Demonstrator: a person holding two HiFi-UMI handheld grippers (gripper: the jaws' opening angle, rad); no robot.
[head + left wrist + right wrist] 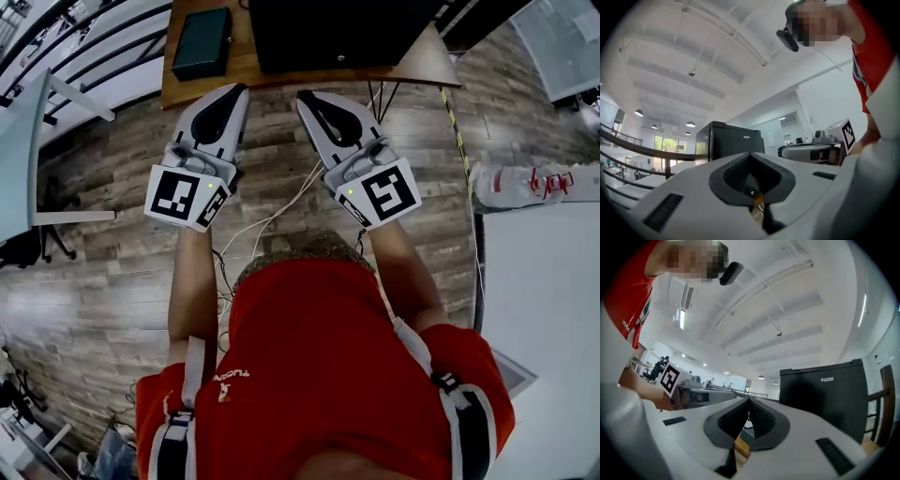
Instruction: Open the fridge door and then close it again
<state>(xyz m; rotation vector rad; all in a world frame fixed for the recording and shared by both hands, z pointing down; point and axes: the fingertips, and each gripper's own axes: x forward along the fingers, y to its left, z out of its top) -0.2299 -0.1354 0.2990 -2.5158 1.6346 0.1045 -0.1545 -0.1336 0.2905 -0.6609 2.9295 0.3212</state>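
Note:
A black mini fridge (337, 33) stands with its door shut on a wooden table (427, 64) at the top of the head view. My left gripper (239, 89) and right gripper (305, 94) are held side by side just short of the table's near edge. Both are shut, hold nothing and touch nothing. In the left gripper view the fridge (729, 143) rises beyond the shut left gripper (750, 154), with the right gripper (811, 152) alongside. In the right gripper view the fridge front (825, 394) fills the right side beyond the shut right gripper (749, 401).
A dark green box (202, 42) lies on the table left of the fridge. A white table (544, 281) stands at the right, and a grey desk with a chair (28, 169) at the left. White cables (272, 220) trail over the wood floor.

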